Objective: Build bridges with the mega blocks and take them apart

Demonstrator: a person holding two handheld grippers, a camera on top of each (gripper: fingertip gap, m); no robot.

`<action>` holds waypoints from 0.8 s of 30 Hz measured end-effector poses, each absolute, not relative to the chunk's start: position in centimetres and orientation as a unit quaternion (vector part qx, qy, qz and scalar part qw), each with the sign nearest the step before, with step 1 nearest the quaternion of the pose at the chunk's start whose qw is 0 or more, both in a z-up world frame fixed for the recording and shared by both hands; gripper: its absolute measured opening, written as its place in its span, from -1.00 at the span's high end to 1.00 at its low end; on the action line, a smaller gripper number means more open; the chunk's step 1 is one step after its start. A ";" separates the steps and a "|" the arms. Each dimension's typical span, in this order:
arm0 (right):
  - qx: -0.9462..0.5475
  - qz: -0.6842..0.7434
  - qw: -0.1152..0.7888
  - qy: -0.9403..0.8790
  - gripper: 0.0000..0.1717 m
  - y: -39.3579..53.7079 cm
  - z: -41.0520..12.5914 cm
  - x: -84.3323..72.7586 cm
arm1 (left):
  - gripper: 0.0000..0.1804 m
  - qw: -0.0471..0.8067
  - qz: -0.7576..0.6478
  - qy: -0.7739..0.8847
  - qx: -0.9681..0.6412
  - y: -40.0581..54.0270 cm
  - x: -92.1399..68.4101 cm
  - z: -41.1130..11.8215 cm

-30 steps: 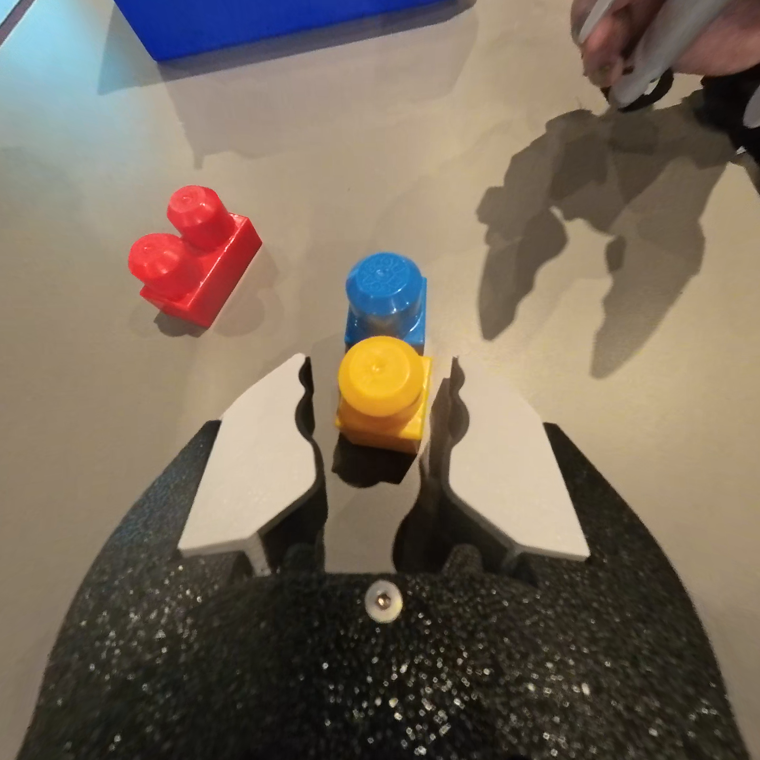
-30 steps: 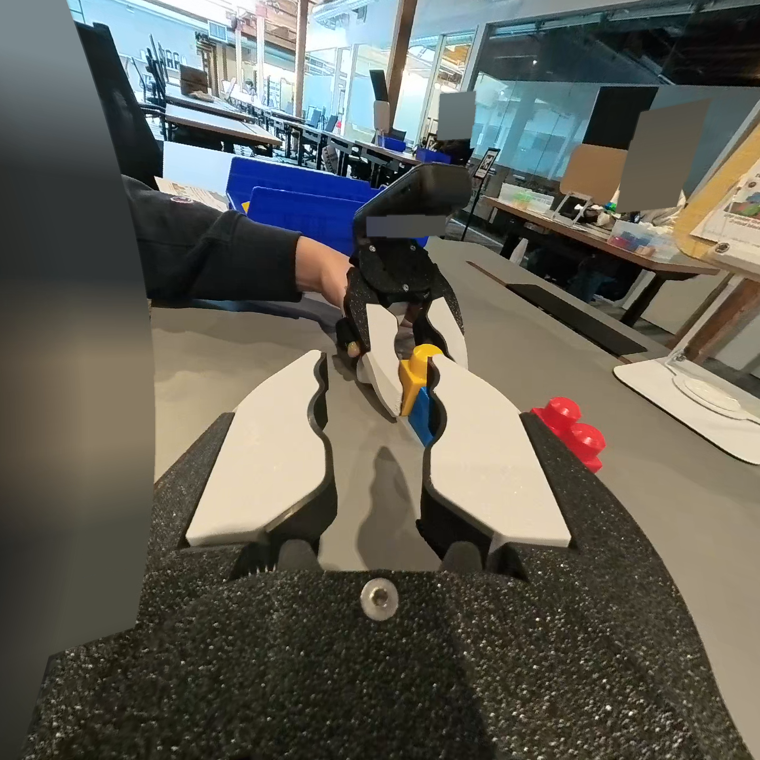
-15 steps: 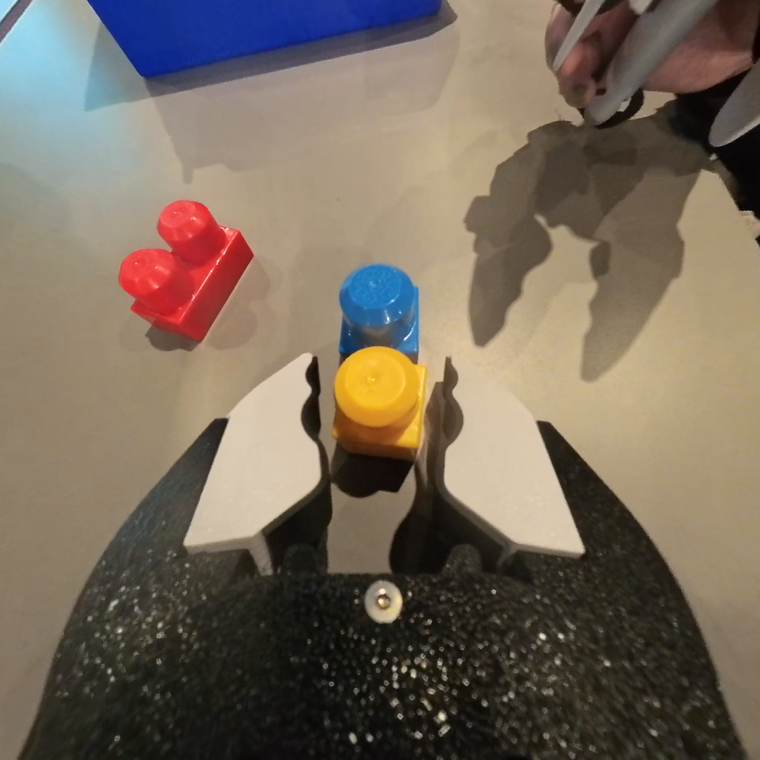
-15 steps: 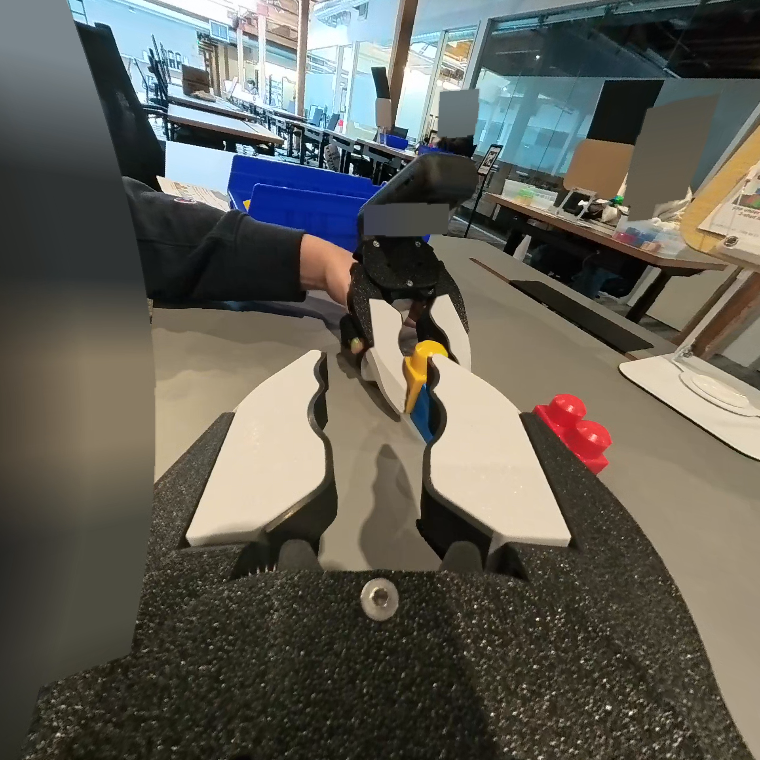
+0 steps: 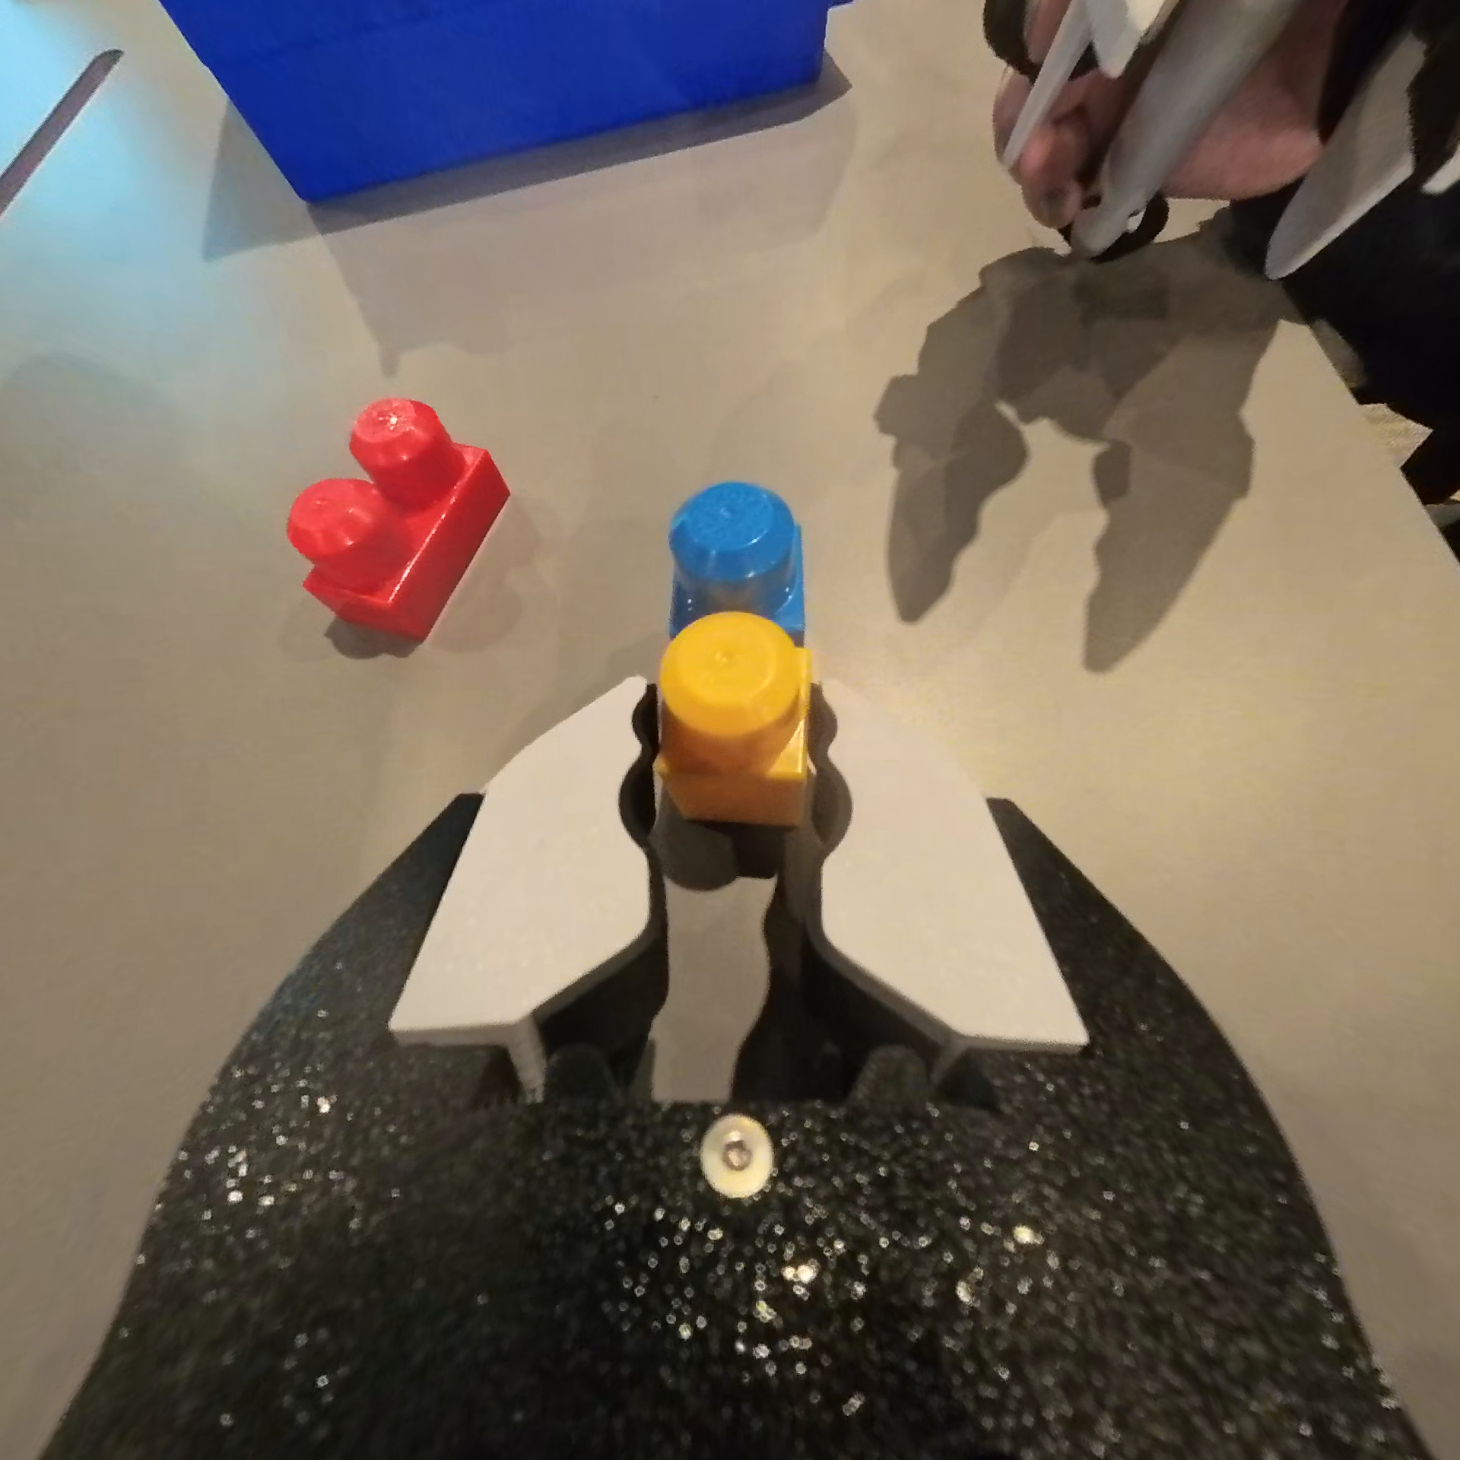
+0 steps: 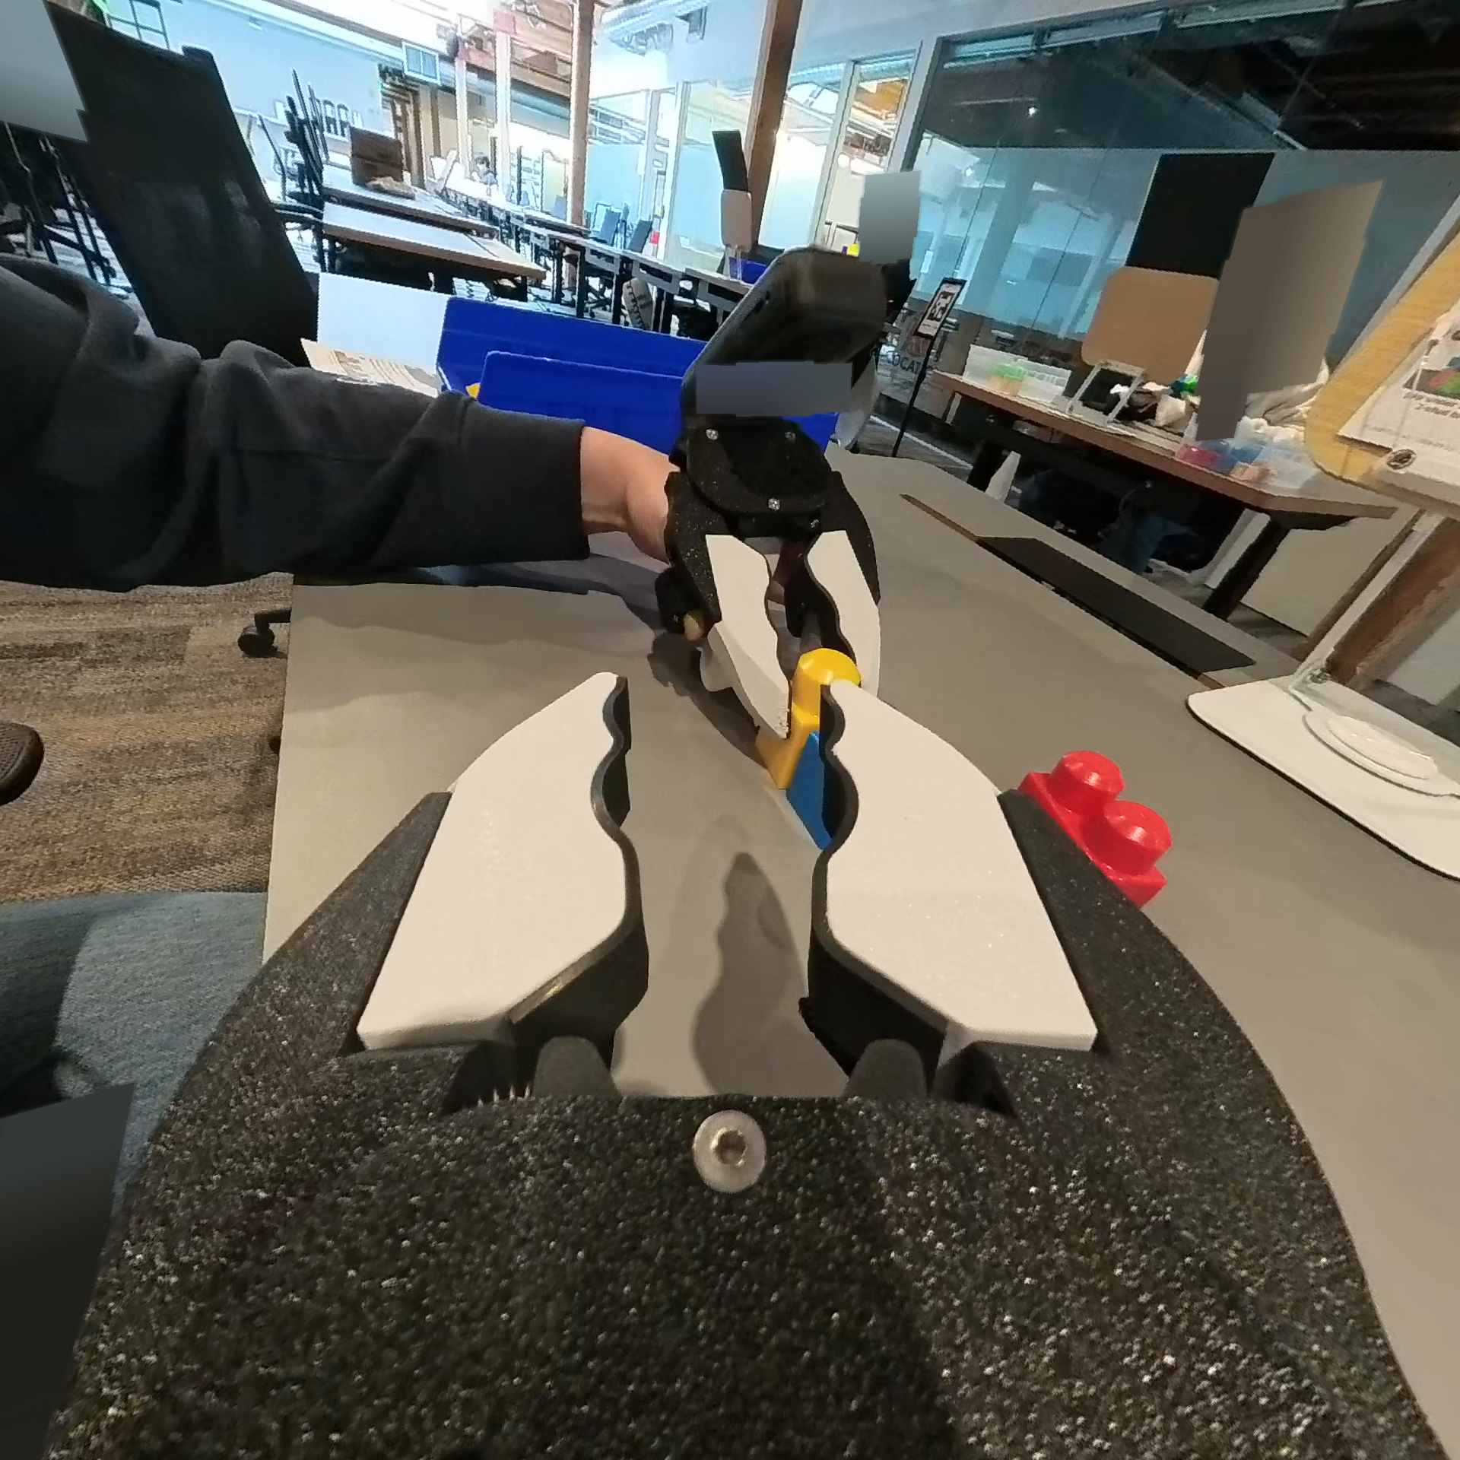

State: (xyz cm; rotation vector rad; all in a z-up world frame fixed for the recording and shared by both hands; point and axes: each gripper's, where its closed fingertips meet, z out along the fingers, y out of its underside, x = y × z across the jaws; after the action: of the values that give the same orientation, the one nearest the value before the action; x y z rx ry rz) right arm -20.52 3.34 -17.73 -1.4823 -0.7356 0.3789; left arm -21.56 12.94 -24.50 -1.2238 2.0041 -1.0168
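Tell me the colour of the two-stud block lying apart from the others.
Red; the left wrist view shows it best.

A grey tabletop (image 5: pixel 237 750) is seen. On it, a red two-stud block (image 5: pixel 399 525) is laid apart from a blue block (image 5: pixel 735 561) and a yellow block (image 5: pixel 731 735), which touch. A blue bin (image 5: pixel 506 79) is set farther back.

Left jaws closed onto the yellow block

The left hand-held gripper (image 5: pixel 731 723) has narrowed its wide gap; both pads now press the sides of the yellow block (image 5: pixel 731 735), which a second ago stood loose between them.
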 end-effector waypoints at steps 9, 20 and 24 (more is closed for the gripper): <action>-0.655 0.170 0.661 -0.325 0.47 3.3 -18.0 -20.6 | 0.61 0.299 -0.371 0.749 -0.460 12.9 -21.2 -24.5; -0.653 0.175 0.662 -0.324 0.47 3.3 -18.5 -20.5 | 0.45 0.289 -0.359 0.759 -0.461 12.7 -20.9 -25.4; -0.651 0.174 0.663 -0.326 0.48 3.2 -18.7 -20.6 | 0.45 0.287 -0.359 0.759 -0.462 12.8 -20.5 -25.4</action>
State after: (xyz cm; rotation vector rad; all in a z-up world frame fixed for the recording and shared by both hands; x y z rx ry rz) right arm -20.59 3.22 -18.74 -1.4712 -0.7358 0.3933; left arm -20.48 12.76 -25.45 -1.2344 2.0266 -0.9585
